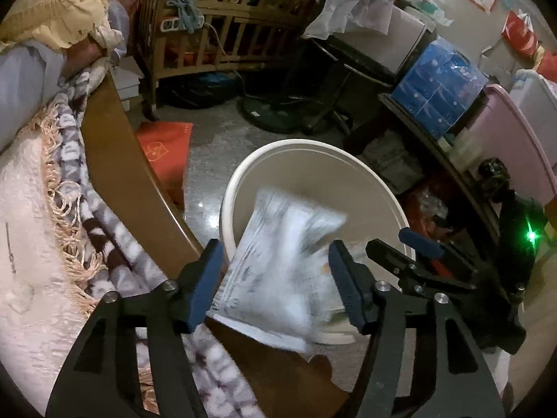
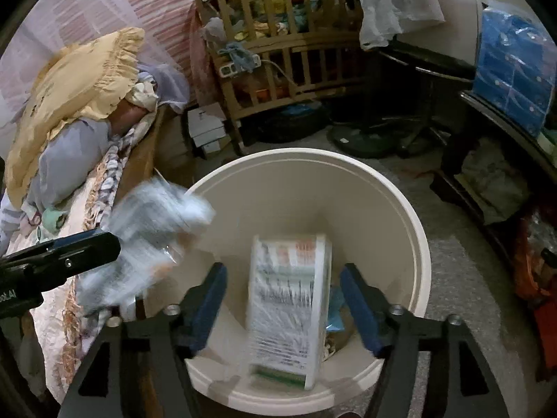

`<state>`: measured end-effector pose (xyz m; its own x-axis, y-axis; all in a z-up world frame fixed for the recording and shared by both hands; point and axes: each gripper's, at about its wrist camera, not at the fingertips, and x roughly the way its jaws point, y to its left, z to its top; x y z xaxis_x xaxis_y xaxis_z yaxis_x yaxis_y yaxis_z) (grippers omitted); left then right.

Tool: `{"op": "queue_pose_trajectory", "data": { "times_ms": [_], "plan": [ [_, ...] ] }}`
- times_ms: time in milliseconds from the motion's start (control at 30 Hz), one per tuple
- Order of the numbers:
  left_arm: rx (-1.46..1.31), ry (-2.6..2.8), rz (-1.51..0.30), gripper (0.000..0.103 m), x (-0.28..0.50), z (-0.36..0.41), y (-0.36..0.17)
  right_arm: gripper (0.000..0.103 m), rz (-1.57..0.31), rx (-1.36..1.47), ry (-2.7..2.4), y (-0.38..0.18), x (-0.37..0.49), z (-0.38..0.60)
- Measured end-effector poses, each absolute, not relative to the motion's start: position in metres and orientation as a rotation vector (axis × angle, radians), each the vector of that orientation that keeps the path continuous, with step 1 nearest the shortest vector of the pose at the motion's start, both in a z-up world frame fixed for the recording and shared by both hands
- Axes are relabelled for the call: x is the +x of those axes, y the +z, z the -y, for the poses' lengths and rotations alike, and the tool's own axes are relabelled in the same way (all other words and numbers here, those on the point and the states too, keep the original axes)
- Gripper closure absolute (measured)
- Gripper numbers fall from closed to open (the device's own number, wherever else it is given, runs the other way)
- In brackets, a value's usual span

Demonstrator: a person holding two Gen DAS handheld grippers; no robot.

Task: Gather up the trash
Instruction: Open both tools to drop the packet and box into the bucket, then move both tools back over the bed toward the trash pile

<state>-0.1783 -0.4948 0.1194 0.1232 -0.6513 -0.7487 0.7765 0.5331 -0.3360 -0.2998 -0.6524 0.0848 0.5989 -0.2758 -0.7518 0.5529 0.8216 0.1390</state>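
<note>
Your left hand-held gripper (image 1: 275, 280) stands released: its blue pads are spread, with a blurred clear plastic packet (image 1: 282, 261) between them and not pressed by either. The packet hangs over the near rim of the cream trash bin (image 1: 278, 148), its long axis tilted from about 7 o'clock up toward 1 o'clock in the left wrist view. Its grey print is too smeared to read.

Your right hand-held gripper (image 2: 283, 299) is also released, pads well apart on either side of a white printed box (image 2: 289, 310). The box sits inside the bin (image 2: 400, 209), its long axis running from 6 to 12 o'clock in the right wrist view, its top end leaning away from you. It carries orange marks near the top, rows of dark text and a green band at the bottom; none of it is legible through the blur.

In the right wrist view the packet (image 2: 156, 233) shows at 9 o'clock, over the bin's left rim beside the bed (image 2: 69, 313). White letters on the left tool's black body at the frame edge are cut off, so you cannot read them whole.
</note>
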Motion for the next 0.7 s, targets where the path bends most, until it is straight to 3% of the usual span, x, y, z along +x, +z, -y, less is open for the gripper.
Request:
{"op": "queue_pose_trajectory", "data": {
  "times_ms": [700],
  "plan": [
    [0.218, -0.807, -0.852, 0.040, -0.154, 0.400, 0.134, 0.034, -0.764, 0.319, -0.341, 0.095, -0.280, 0.597]
  ]
}}
